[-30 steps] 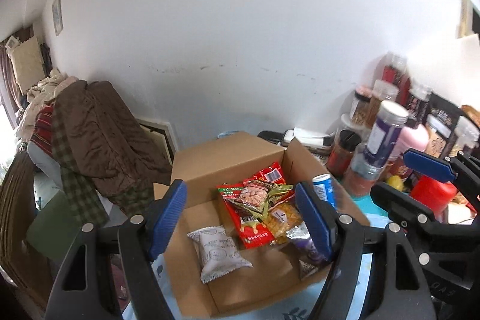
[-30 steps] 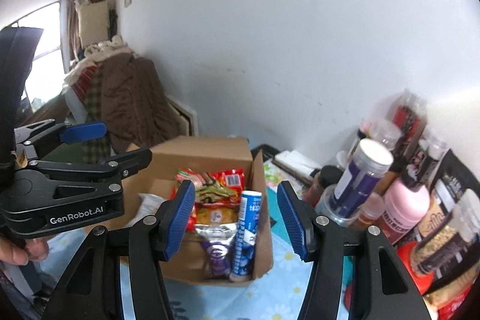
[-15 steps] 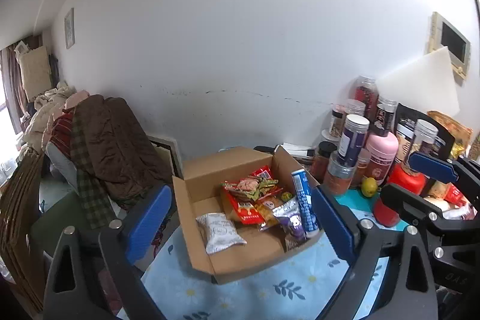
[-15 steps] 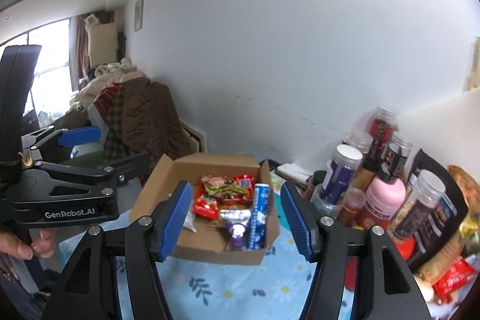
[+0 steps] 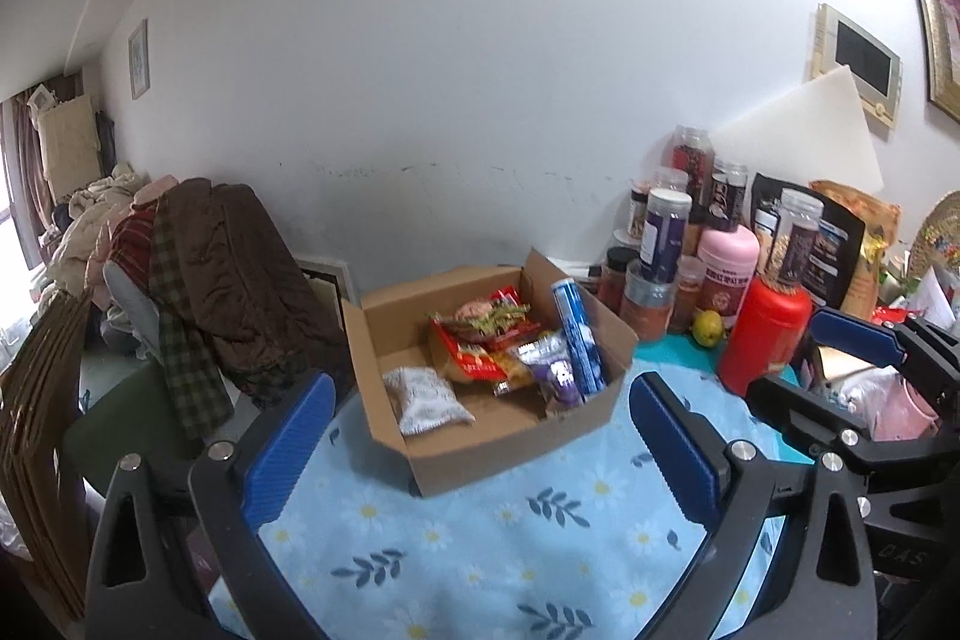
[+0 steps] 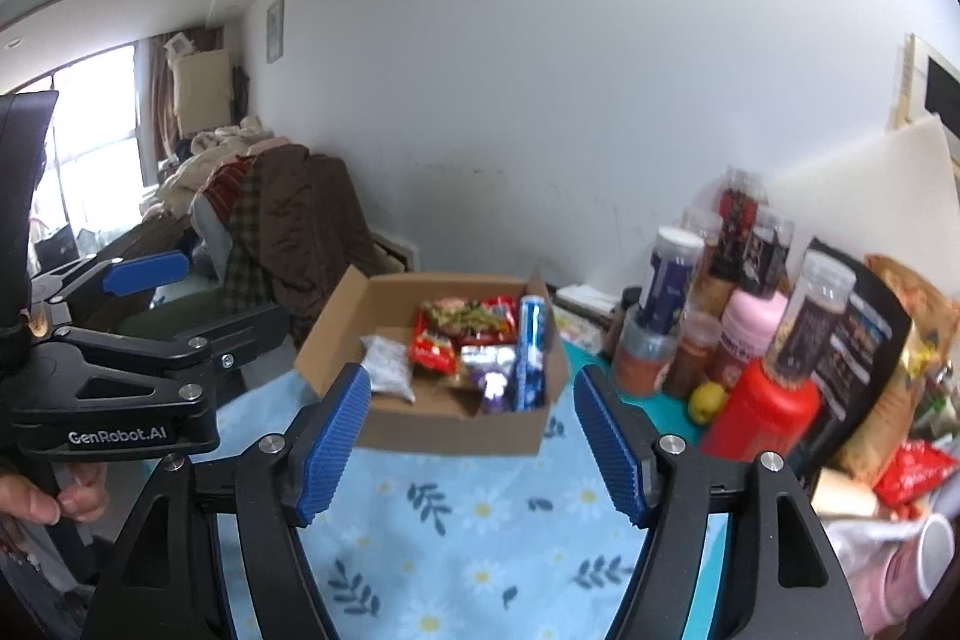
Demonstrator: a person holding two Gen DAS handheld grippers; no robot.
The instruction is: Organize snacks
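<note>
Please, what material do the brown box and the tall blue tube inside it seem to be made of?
Box: matte brown cardboard, likely corrugated, with folded flaps and creased edges. Blue tube: glossy printed surface with highlights, probably plastic or coated card; cannot tell which.

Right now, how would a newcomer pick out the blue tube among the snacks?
Find the open cardboard box on the flowered tablecloth. Along its right wall leans the blue tube, beside a purple packet. It is the only rigid cylinder there; everything else is a flat packet.
</note>
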